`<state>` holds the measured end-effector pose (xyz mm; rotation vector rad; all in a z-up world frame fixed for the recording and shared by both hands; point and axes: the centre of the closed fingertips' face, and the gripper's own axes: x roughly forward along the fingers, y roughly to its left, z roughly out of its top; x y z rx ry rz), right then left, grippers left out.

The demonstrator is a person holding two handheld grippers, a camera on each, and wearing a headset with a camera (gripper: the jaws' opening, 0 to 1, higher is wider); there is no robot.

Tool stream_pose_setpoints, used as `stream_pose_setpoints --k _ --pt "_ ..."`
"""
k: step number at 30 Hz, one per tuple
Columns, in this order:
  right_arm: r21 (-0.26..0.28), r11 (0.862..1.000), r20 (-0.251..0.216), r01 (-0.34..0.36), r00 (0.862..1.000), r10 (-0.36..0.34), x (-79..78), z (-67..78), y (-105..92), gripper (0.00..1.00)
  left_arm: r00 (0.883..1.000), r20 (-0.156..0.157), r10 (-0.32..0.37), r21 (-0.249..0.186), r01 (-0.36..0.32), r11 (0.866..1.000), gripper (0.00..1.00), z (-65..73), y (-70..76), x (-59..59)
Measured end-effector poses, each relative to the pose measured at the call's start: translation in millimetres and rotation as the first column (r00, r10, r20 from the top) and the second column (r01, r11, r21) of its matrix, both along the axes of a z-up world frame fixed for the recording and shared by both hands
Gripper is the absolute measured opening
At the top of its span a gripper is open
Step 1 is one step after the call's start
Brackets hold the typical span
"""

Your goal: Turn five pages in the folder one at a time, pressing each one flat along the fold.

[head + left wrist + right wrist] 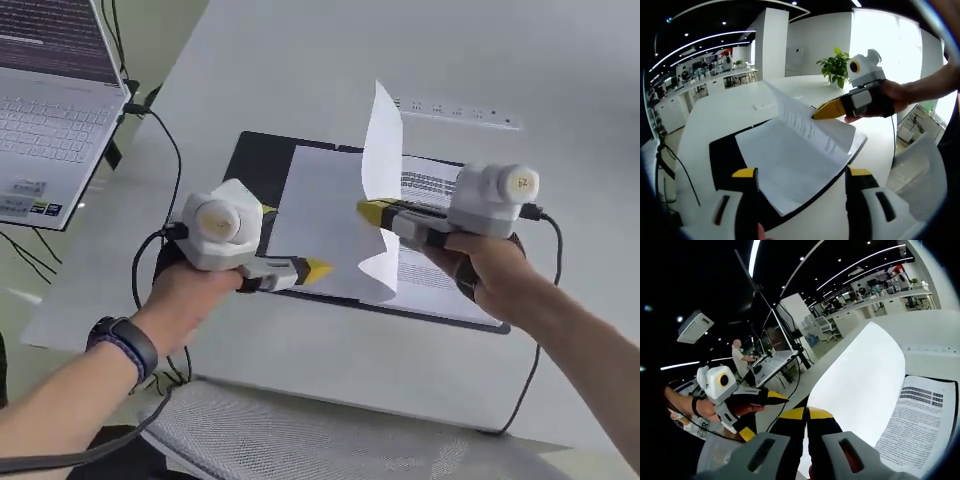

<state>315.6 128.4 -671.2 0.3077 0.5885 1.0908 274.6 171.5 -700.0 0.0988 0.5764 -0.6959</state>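
Working over a wide white tabletop (300, 60), open black folder (250, 165) flat just ahead of the left gripper (802, 172), jaws spread and empty above its near edge, likely parked to press the fold. Pinching the free edge of one upright white sheet (382, 140) in the right gripper (368, 212), jaws pressed together, presumably mid-turn. Looks clear toward the left gripper for the swing; printed page (922, 415) lying exposed right of the right gripper.

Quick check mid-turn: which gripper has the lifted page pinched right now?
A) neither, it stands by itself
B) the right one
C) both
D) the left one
B: the right gripper has its jaws closed on the raised page, while the left gripper hovers open over the folder.
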Motion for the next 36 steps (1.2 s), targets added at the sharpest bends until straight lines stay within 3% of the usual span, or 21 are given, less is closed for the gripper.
stream_pose_setpoints --k 13,22,30,36 --pt "0.022 0.998 -0.087 -0.052 0.995 0.053 -0.3 -22.5 47.7 0.00 0.998 -0.014 0.058 -0.003 -0.058 0.998 0.71 -3.4 32.6 -12.8" --pt "0.026 0.998 -0.155 -0.054 0.986 0.057 4.7 -42.3 69.9 0.00 0.994 -0.028 0.105 -0.020 -0.106 0.994 0.70 -3.8 50.0 -18.8" --pt "-0.007 0.998 -0.228 -0.060 0.972 0.057 10.3 -78.1 81.0 0.00 0.992 -0.037 0.123 -0.027 -0.124 0.992 0.70 -6.0 57.6 -20.6" --pt "-0.024 0.998 -0.279 -0.061 0.959 0.052 9.5 -96.6 89.7 0.00 0.991 -0.051 0.126 -0.026 -0.128 0.991 0.70 -12.9 61.3 -21.0"
